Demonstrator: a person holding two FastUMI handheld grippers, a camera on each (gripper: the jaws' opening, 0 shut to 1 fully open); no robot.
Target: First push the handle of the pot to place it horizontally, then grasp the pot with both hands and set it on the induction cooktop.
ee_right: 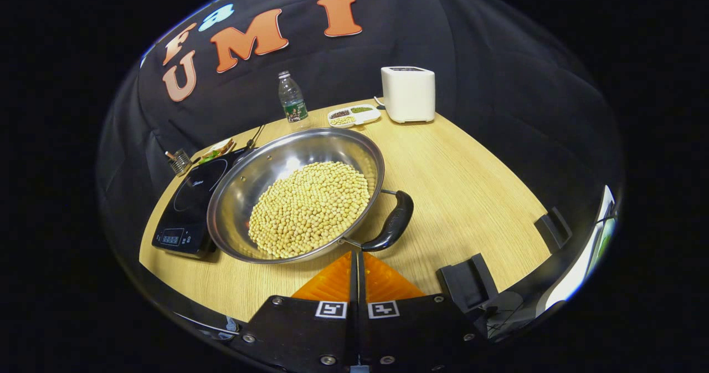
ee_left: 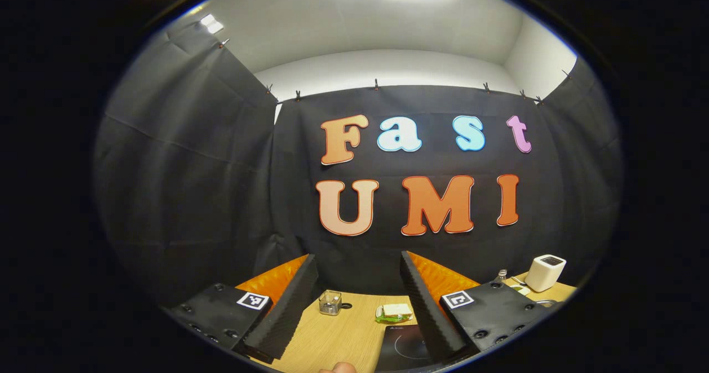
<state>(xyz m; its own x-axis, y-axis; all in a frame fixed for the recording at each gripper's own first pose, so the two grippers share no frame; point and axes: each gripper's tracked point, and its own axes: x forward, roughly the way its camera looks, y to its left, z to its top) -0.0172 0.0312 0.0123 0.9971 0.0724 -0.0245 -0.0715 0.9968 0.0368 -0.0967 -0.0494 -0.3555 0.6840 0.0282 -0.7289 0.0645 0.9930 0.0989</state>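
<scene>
A steel pot [ee_right: 260,179] full of yellow soybeans [ee_right: 310,207] stands on the wooden table in the right gripper view. Its black loop handle [ee_right: 392,222] points toward the near right. The pot's left side overlaps the black induction cooktop [ee_right: 191,204]. My right gripper [ee_right: 357,255] is shut with nothing in it, its tips just below the near end of the handle, touching or nearly so. In the left gripper view my left gripper [ee_left: 358,257] is open and empty, raised and aimed at the booth wall, with a corner of the cooktop [ee_left: 401,346] below it.
Along the back of the table stand a water bottle [ee_right: 292,102], a divided snack dish [ee_right: 354,115] and a white toaster [ee_right: 408,94]. A small glass holder [ee_right: 178,161] and a plate of food [ee_right: 213,151] sit behind the cooktop. Black brackets [ee_right: 468,284] line the right edge.
</scene>
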